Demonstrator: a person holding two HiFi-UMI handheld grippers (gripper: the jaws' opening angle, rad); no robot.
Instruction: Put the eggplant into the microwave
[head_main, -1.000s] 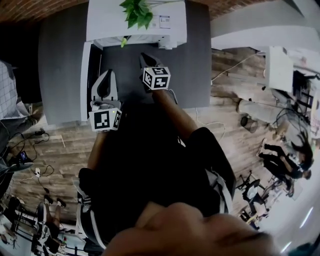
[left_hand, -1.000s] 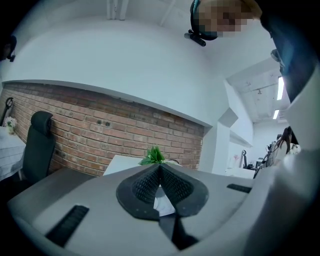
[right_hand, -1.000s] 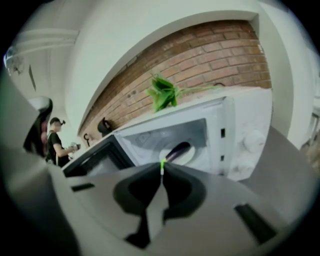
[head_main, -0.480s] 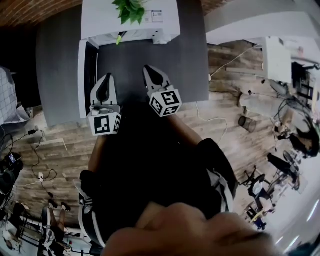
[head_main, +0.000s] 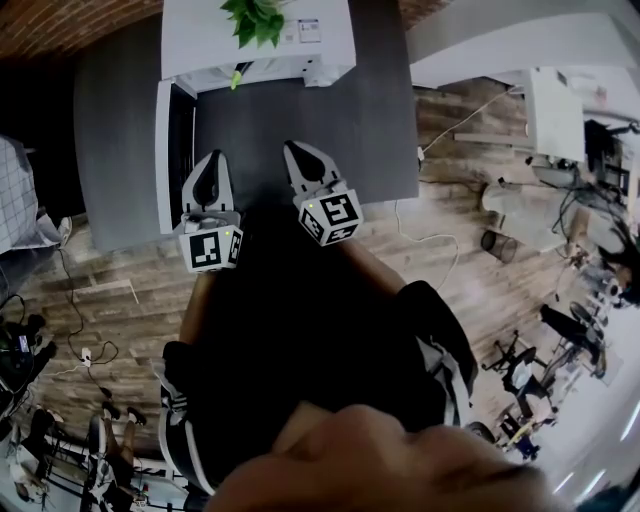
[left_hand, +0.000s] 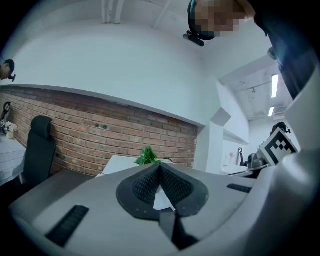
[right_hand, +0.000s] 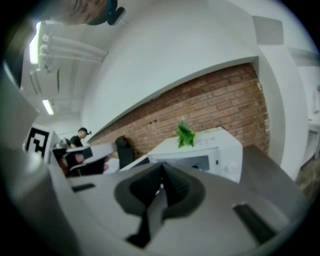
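Overhead, a wood-plank floor (head_main: 450, 230) fills much of the head view, and only that view shows it. Both gripper views instead show a red brick wall (left_hand: 75, 130) under a smooth white upper wall.

Next in size is the table (head_main: 120, 150), matte dark grey with straight edges. Its near edge runs under the two grippers, and bare tabletop lies between them and the microwave (head_main: 200, 40), with more bare surface out to the table's right edge.

From above, the microwave is a plain white box at the table's far edge. Its door (head_main: 164, 150) stands swung out along the left side, seen edge-on as a white strip. The right gripper view alone gives the front face, with a greyish panel and a round knob (right_hand: 230, 170). The left gripper view catches only a pale corner of the top, plus a black chair (left_hand: 37, 145) at the left.

The left gripper (head_main: 209, 160) points level at the microwave, just beside the door's free end. Its ribbed black pads meet at the tips with nothing between them. The right gripper (head_main: 297, 150) sits beside it, tilted slightly down, its jaws likewise pressed together and empty.

A leafy green plant (head_main: 255, 20) sits on the microwave's top.

Where the eggplant lies I cannot tell from any view.
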